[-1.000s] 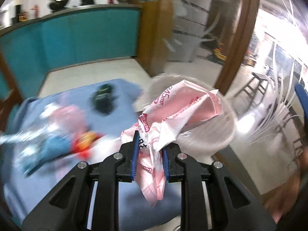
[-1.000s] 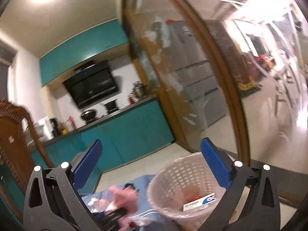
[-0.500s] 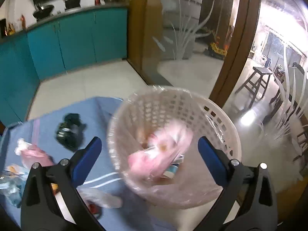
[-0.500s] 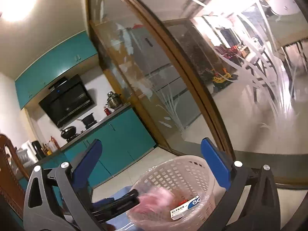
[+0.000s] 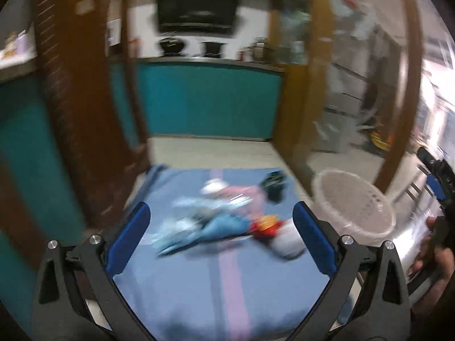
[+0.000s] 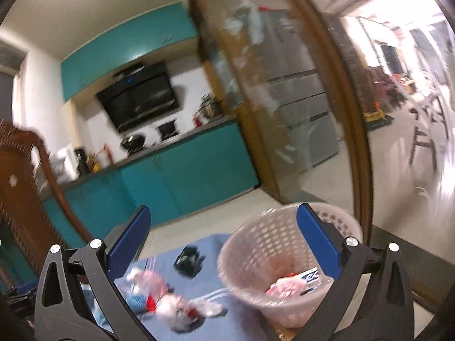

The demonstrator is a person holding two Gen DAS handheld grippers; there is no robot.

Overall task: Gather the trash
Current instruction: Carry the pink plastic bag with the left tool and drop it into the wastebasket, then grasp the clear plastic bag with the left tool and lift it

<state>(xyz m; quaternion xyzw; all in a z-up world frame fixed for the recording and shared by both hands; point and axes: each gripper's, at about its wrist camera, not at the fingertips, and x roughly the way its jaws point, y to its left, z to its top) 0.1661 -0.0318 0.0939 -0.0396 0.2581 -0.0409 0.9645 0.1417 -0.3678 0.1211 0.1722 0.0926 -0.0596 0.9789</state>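
Note:
A white lattice waste basket (image 6: 284, 267) stands at the right end of a blue cloth-covered table (image 5: 221, 292); a pink-and-white bag (image 6: 284, 285) and a small box lie inside it. It also shows in the left wrist view (image 5: 352, 207). A blurred heap of trash lies on the cloth: a blue wrapper (image 5: 210, 227), a red-and-yellow piece (image 5: 266, 224), a pink bag (image 5: 241, 193), a black object (image 5: 274, 186). My left gripper (image 5: 221, 237) is open and empty above the cloth. My right gripper (image 6: 224, 247) is open and empty, near the basket.
A glass partition with a brown wooden frame (image 6: 355, 142) rises right behind the basket. Teal kitchen cabinets (image 5: 210, 105) stand beyond the table. A carved wooden chair back (image 6: 20, 199) is at the left. A hand (image 5: 432, 258) shows at the right edge.
My left gripper opened and dropped the pink-and-white bag into the basket, then swung left and back towards the heap. The right gripper stayed open and shifted a little.

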